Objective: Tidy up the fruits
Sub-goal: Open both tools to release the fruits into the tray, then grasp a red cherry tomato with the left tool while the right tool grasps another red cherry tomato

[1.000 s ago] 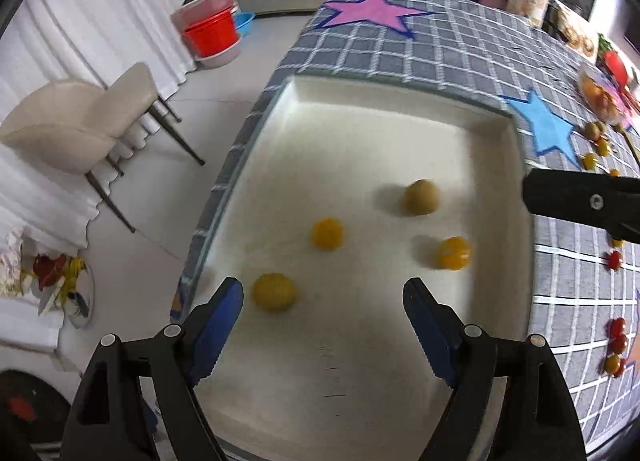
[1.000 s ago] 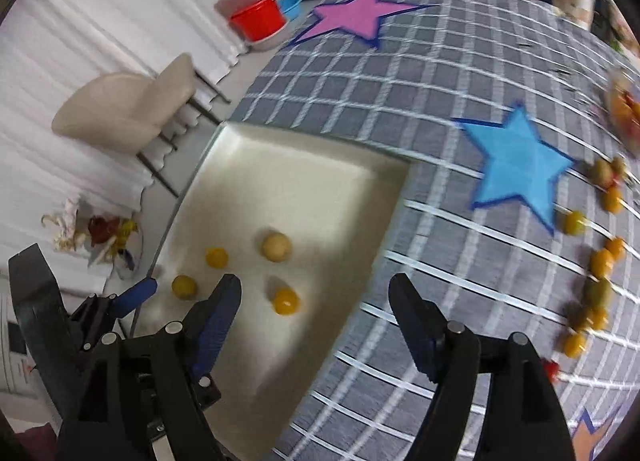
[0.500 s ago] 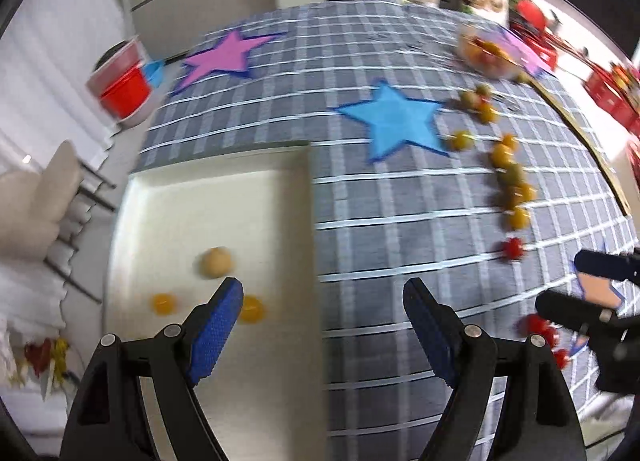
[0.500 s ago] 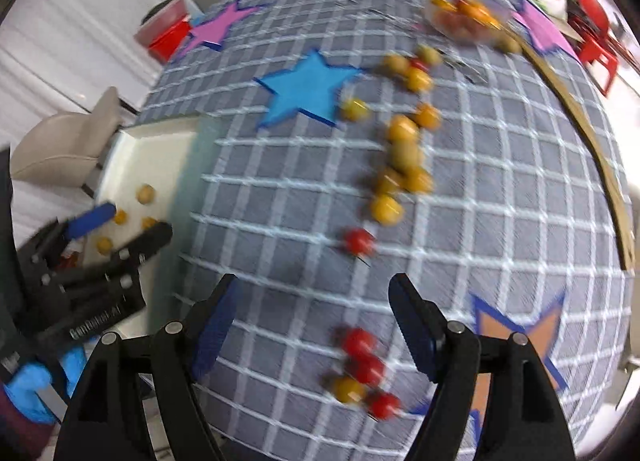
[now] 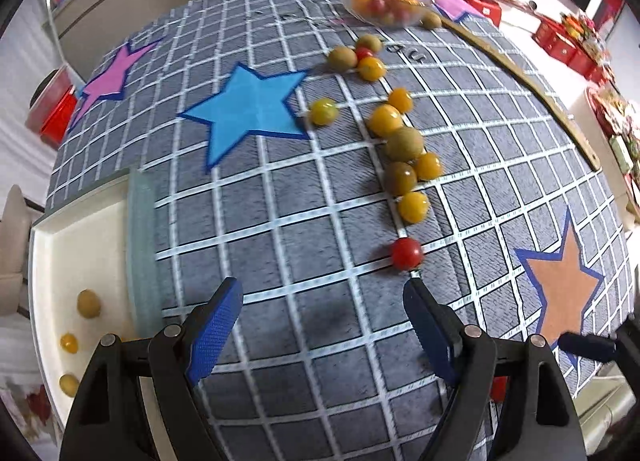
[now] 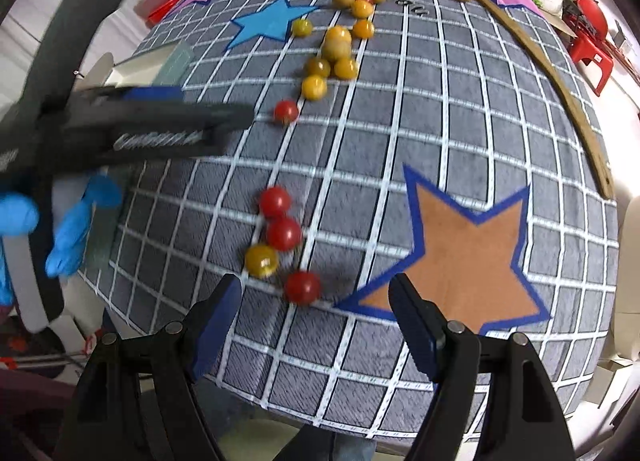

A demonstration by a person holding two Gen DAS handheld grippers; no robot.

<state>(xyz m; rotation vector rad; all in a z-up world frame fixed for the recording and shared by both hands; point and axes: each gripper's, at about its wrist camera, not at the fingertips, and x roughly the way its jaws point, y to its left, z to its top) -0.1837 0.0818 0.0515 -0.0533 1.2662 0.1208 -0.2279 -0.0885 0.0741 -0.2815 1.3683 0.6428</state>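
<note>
Both tongs, left (image 5: 322,315) and right (image 6: 316,309), gape wide and empty above scattered tomatoes (image 6: 280,233) on the checked tabletop (image 5: 280,189).

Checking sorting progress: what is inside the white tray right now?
The left wrist view shows three small yellow fruits on the white tray floor. The left gripper covers the tray's near corner, and the frame edge crops the rest.

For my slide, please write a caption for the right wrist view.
Open right gripper hovers over red and yellow cherry tomatoes beside an orange star on the checked tablecloth.
</note>
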